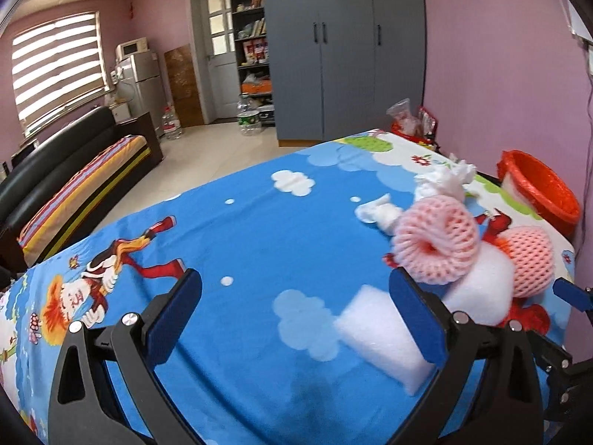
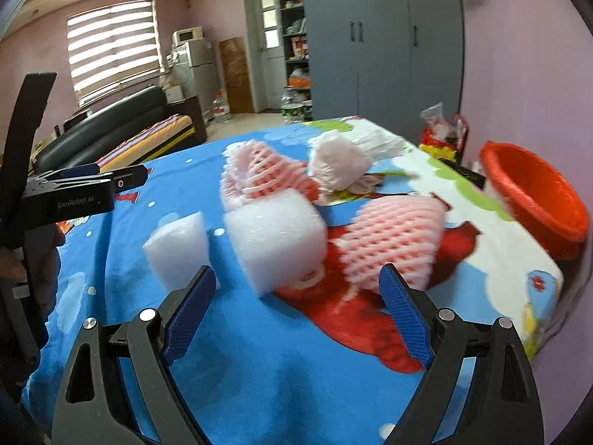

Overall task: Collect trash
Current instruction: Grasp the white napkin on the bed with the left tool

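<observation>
While both grippers hover spread and empty, we log a worktop [image 1: 259, 230] under a blue cartoon cloth in a pink-walled room with grey wardrobe [image 1: 344, 48]. Left gripper [image 1: 296, 311] body reads "GenRobot.AI". Right gripper [image 2: 298, 311] faces 2 white foam blocks [image 2: 276, 239] and pink nets [image 2: 393, 241] near the red bin [image 2: 537, 200].

— What's on the cartoon bedspread [image 1: 259, 230]?

— The left gripper [image 1: 296, 307] hangs over it, blue pads spread wide, nothing between them. A white foam slab [image 1: 381, 337] lies just inside its right pad.

— And past the slab?

— A rolled pink foam net [image 1: 437, 241], a second pink net [image 1: 530, 256] to the right of it, crumpled white tissue [image 1: 444, 181] behind. Farther right, off the bed's edge, a red-lined bin [image 1: 545, 193].
</observation>
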Tool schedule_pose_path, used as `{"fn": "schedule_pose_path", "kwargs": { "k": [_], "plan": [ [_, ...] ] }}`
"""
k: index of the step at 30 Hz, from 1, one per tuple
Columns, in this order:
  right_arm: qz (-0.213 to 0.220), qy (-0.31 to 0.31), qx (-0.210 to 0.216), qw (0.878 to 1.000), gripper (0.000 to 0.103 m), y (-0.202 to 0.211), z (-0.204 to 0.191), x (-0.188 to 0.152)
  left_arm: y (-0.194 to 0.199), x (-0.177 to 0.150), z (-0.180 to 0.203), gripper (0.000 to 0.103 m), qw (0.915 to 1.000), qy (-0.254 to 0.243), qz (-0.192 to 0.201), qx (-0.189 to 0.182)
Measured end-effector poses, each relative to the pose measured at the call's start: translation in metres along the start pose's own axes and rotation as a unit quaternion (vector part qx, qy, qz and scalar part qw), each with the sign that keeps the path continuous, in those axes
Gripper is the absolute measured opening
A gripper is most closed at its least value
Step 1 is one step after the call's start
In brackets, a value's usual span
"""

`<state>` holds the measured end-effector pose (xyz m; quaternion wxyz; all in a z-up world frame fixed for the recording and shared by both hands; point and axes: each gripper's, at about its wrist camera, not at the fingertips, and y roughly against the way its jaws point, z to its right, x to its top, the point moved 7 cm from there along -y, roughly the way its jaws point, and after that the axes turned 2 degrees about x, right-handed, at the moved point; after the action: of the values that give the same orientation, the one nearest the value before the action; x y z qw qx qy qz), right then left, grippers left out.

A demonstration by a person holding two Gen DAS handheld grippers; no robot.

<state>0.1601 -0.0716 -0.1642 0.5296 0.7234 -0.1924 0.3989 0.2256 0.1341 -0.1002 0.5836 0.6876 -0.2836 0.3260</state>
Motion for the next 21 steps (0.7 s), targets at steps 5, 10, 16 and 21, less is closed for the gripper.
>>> {"fn": "schedule_pose_path", "kwargs": {
  "k": [5, 10, 16, 21],
  "plan": [
    [-0.009, 0.012, 0.01, 1.0, 0.084, -0.026, -0.009, 0.009, -0.006, -0.003, -0.004, 0.098, 1.0, 0.001, -0.006, 0.004],
    [-0.018, 0.028, 0.011, 0.999, 0.084, -0.044, -0.011, 0.018, -0.01, -0.003, -0.006, 0.098, 0.9999, 0.001, -0.01, 0.005],
    [-0.032, 0.026, 0.017, 0.999, 0.084, -0.061, -0.003, 0.018, -0.02, 0.009, 0.003, 0.098, 0.9997, 0.006, -0.017, -0.017],
    [-0.018, 0.058, 0.038, 0.997, 0.067, -0.058, -0.01, 0.017, -0.045, 0.032, 0.009, 0.098, 0.9995, 0.005, -0.02, -0.022]
  ]
}}
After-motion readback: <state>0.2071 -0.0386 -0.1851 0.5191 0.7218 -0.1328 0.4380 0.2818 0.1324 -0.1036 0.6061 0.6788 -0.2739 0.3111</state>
